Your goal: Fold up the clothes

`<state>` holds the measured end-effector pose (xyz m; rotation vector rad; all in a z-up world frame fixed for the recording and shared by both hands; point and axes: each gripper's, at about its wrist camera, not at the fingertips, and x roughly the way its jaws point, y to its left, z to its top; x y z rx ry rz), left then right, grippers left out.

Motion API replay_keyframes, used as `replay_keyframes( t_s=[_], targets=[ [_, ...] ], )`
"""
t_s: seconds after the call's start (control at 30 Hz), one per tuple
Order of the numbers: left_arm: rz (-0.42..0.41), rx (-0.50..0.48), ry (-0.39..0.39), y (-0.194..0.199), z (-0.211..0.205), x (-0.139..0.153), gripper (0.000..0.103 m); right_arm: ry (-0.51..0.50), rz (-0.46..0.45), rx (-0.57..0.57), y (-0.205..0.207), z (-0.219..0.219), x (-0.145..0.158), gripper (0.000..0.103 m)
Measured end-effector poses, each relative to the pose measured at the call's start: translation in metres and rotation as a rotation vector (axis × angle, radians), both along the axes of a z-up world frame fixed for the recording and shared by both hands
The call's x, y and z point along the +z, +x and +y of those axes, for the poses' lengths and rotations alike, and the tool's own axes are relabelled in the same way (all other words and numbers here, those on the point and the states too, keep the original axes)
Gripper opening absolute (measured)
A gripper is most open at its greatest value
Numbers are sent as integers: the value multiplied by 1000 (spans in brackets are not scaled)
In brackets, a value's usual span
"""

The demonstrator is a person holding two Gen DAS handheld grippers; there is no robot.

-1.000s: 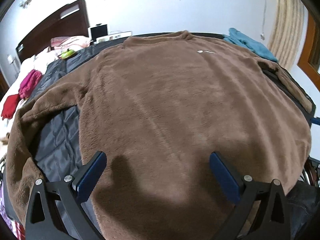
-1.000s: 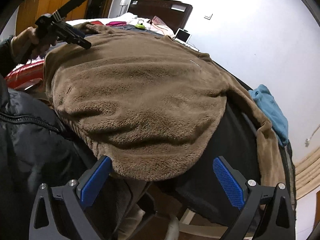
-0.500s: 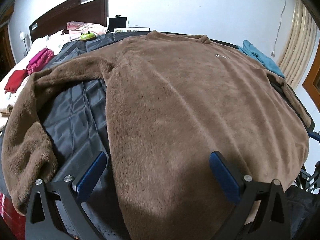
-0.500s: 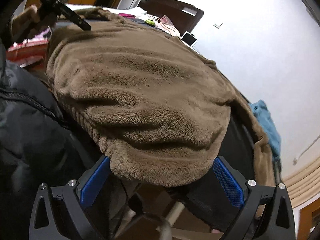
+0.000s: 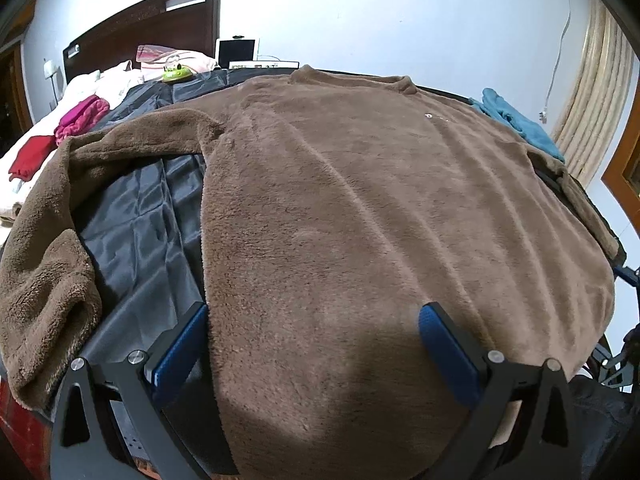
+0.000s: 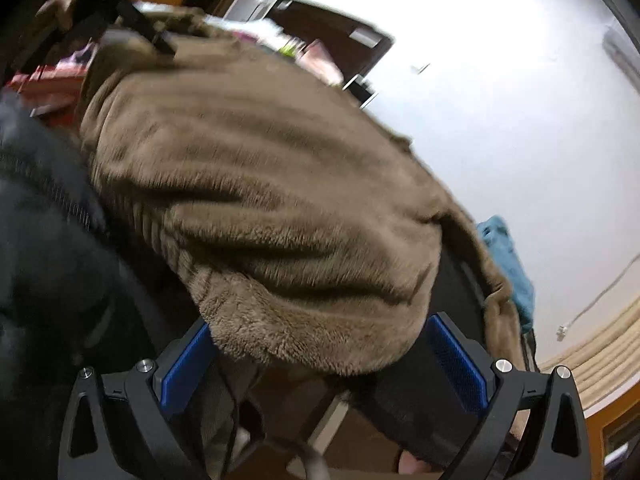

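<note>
Sweater: brown fleece sweater lies flat on the dark sheet, hem toward the cameras.
Left gripper: jaws apart, straddling the hem's left edge.
Right gripper: jaws apart around the hem corner.

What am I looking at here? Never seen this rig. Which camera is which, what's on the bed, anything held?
No robot: a person holds tongs in each hand, each with a fisheye camera looking along its blue-padded fingers. The left view shows the left tongs open over a brown fleece sweater, spread flat on a dark sheet. The blurred right view shows the right tongs open at the sweater's hem, gripping nothing. A teal cloth lies at the far edge.
</note>
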<state>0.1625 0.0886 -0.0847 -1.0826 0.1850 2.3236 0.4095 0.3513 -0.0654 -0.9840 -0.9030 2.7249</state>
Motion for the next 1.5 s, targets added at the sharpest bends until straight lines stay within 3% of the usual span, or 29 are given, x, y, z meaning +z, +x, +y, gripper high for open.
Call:
replay_keyframes(
  t_s=[0.23, 0.4, 0.63, 0.7, 0.77, 0.9, 1.03, 1.27, 1.4, 1.5],
  targets=[
    [39, -19, 44, 18, 4, 15, 103, -174, 212, -56, -5, 5, 45, 103],
    [104, -155, 112, 56, 17, 37, 103, -262, 216, -132, -34, 16, 52, 103],
    [289, -396, -27, 127, 68, 40, 103, -234, 219, -234, -68, 28, 63, 103],
    [375, -470, -89, 149, 86, 31, 103, -255, 204, -247, -77, 35, 64, 103],
    [397, -509, -113, 155, 98, 24, 103, -289, 183, -251, -83, 40, 63, 103],
    [343, -435, -112, 136, 106, 13, 103, -301, 168, -261, -87, 45, 59, 103],
    [362, -370, -141, 129, 109, 1, 103, -346, 161, -286, -92, 56, 59, 103],
    [433, -415, -145, 142, 121, 4, 103, -366, 137, -318, -109, 62, 57, 103],
    [487, -441, -208, 145, 153, 2, 103, -378, 129, -334, -118, 66, 55, 103],
    [514, -406, -260, 140, 165, 1, 103, -385, 128, -353, -119, 74, 52, 103]
  ],
)
